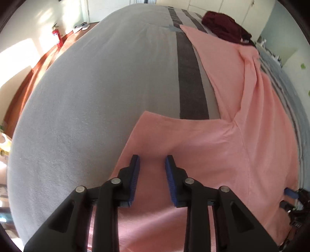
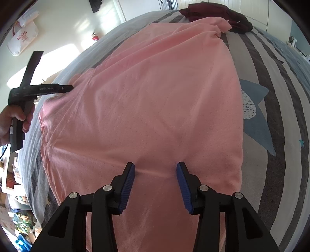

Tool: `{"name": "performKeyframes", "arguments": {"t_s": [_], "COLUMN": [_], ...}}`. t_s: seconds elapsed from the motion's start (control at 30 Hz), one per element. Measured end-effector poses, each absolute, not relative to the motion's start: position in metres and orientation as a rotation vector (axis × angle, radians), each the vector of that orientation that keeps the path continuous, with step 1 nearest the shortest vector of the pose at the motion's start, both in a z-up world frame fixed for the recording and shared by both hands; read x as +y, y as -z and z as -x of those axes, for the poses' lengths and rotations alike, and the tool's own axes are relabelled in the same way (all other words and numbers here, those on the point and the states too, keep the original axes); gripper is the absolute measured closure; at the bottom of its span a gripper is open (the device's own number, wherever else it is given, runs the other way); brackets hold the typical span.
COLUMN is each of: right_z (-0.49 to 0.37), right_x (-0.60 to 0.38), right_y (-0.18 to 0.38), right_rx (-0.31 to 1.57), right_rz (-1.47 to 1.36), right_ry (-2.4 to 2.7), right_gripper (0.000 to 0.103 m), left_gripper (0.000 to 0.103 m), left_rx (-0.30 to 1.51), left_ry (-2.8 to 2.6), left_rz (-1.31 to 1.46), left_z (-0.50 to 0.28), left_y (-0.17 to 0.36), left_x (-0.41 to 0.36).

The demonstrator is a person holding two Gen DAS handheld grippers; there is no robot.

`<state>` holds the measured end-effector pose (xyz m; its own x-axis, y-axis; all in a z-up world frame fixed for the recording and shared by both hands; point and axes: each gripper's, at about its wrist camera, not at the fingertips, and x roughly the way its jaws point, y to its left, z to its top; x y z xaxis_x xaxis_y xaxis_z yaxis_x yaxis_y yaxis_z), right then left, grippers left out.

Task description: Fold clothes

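A pink shirt is being spread flat on a bed covered in grey with dark stripes, its body lying lengthwise from the near edge toward the far end and one sleeve being laid out to the left over the plain grey part. The left gripper is being held over that sleeve, pointing steeply down, its blue-padded fingers standing narrowly apart with pink cloth showing in the gap; whether the pads are pressing on the cloth cannot be told. The right gripper is being held over the near part of the shirt's body, its fingers parted somewhat wider, with a low ridge of cloth running between them but nothing seen being pinched. In the right wrist view the left tool is being gripped by a hand at the far left. A blue star is being shown on the cover just right of the shirt, and a dark red garment is lying at the far end, beyond the pink one.
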<state>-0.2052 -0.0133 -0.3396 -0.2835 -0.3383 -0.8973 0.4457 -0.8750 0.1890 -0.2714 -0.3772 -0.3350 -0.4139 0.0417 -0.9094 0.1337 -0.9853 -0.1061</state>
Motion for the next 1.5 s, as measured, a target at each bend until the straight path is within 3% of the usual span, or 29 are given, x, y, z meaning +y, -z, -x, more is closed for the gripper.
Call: {"name": "performKeyframes", "arguments": {"t_s": [0.1, 0.27, 0.5, 0.67, 0.87, 1.27, 1.5], "right_z": [0.207, 0.214, 0.241, 0.281, 0.321, 0.374, 0.420], "right_x": [-0.014, -0.019, -0.015, 0.005, 0.034, 0.117, 0.112], "right_y": [0.339, 0.335, 0.313, 0.317, 0.329, 0.314, 0.303], "right_rx": [0.130, 0.130, 0.044, -0.023, -0.002, -0.072, -0.153], "right_rz": [-1.501, -1.540, -1.534, -1.524, -1.519, -1.494, -1.430], "right_ry": [2.183, 2.203, 2.357, 2.416, 2.366, 2.336, 2.395], "right_gripper": [0.062, 0.062, 0.062, 0.062, 0.065, 0.065, 0.065], "left_gripper": [0.079, 0.078, 0.075, 0.075, 0.075, 0.075, 0.071], "left_rx": [0.230, 0.441, 0.258, 0.381, 0.341, 0.399, 0.440], "left_ry": [2.545, 2.616, 2.617, 2.615, 2.711, 2.760, 2.841], "left_rz": [-1.604, -1.591, -1.779, -1.698, -1.567, -1.610, -1.703], "left_z": [0.265, 0.246, 0.244, 0.263, 0.325, 0.471, 0.522], "left_y": [0.327, 0.311, 0.334, 0.315, 0.283, 0.293, 0.304], "left_x": [-0.387, -0.393, -0.365, -0.362, -0.308, -0.212, -0.185]}}
